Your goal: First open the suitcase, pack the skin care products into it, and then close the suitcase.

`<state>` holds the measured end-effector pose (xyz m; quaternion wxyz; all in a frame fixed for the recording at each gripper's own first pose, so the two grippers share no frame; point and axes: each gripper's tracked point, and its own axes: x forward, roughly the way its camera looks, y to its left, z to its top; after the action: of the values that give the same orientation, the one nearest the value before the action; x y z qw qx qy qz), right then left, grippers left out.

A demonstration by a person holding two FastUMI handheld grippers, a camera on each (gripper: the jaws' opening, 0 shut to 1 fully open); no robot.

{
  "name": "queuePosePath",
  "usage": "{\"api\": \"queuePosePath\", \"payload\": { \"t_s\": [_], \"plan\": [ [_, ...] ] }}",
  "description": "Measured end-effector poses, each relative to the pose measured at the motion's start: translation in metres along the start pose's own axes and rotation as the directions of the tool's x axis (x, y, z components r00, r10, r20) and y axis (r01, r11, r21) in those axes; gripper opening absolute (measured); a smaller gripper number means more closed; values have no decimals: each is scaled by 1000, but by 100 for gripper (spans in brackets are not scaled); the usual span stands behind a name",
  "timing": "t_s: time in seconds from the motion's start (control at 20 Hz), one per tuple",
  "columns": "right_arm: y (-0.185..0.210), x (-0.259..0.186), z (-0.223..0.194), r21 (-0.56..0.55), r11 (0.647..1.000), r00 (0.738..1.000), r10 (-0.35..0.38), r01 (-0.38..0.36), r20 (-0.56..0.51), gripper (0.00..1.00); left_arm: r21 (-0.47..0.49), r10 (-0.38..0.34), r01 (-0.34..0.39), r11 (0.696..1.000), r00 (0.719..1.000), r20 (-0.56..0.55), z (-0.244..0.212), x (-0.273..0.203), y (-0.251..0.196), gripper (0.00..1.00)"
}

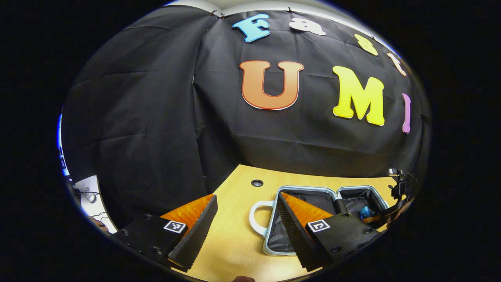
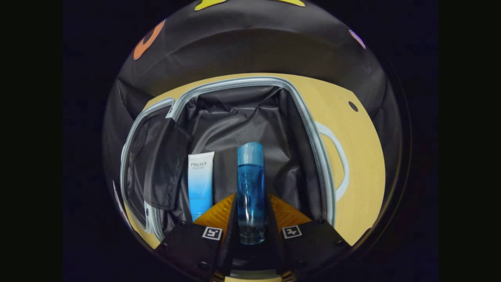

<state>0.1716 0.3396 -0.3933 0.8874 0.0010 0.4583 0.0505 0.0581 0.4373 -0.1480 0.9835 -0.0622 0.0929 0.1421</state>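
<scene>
Blue bottle (image 2: 250,188) carried over the open suitcase (image 2: 313,129).

It is clamped lengthwise by the right gripper (image 2: 250,231), above the lining, the tube (image 2: 200,184) lying at its 9 o'clock; the left gripper (image 1: 246,235) is held wide, idle, over the table (image 1: 235,235).
</scene>
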Motion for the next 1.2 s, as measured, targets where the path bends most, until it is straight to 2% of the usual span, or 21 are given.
{"api": "queuePosePath", "payload": {
  "t_s": [0.15,0.25,0.3,0.35,0.4,0.5,0.65,0.75,0.85,0.9,1.05,1.1,1.15,1.2],
  "plan": [
    [2,-5,9,19,1000,999,12,-13,32,42,-3,-25,25,1000,1000,-1,4,2,-8,96],
    [2,-18,19,26,999,997,21,-23,70,56,-26,-42,41,999,999,-27,1,7,-12,96],
    [2,-29,26,18,999,995,34,-36,98,58,-42,-47,45,998,998,-44,-1,8,-12,96],
    [5,-42,33,8,999,991,47,-49,127,68,-66,-51,47,997,997,-58,-1,9,-11,96],
    [6,-59,40,-7,998,985,59,-59,161,69,-90,-55,49,995,996,-63,0,11,-10,96],
    [6,-97,55,-59,995,968,88,-76,233,71,-155,-69,57,986,995,-71,-1,12,-8,96],
    [5,-169,77,-124,987,927,138,-100,349,72,-243,-110,82,967,989,-102,-12,30,-8,98],
    [3,-218,88,-106,987,894,157,-123,420,75,-305,-132,81,949,980,-151,-32,50,-5,98],
    [0,-265,94,-85,984,863,178,-157,473,81,-423,-181,83,902,963,-199,-52,61,-8,98],
    [-5,-286,97,-86,984,847,178,-156,502,82,-492,-214,82,867,952,-219,-63,66,-13,98],
    [-23,-346,101,-107,988,803,155,-114,575,82,-634,-285,55,771,921,-267,-94,80,-20,98],
    [-31,-363,99,-106,989,793,143,-99,593,79,-662,-296,40,749,913,-279,-102,84,-18,98],
    [-35,-379,94,-92,990,790,142,-109,596,82,-693,-299,25,720,913,-277,-107,90,-15,98],
    [-36,-396,88,-80,988,786,151,-130,600,79,-732,-302,16,681,917,-262,-110,97,-13,98]
  ]
}}
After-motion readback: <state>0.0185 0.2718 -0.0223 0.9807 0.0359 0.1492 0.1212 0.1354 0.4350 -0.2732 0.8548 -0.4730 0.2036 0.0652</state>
